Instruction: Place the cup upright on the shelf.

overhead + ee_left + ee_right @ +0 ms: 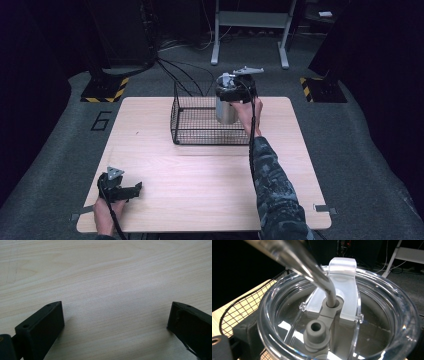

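Holding: we grip the tumbler (226, 111) with our right gripper (235, 92), jaws clamped, over basket (200, 137) at 12 o'clock.
Left: lowering, releasing.
Idle: left gripper (131, 190), 7 o'clock, jaws apart.

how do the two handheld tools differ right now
The left tool rests low on the pale wooden table, jaws wide open and empty. The right tool is raised at the black wire basket, gripping a steel tumbler with a clear lid. Both are black with a grey plate on top.
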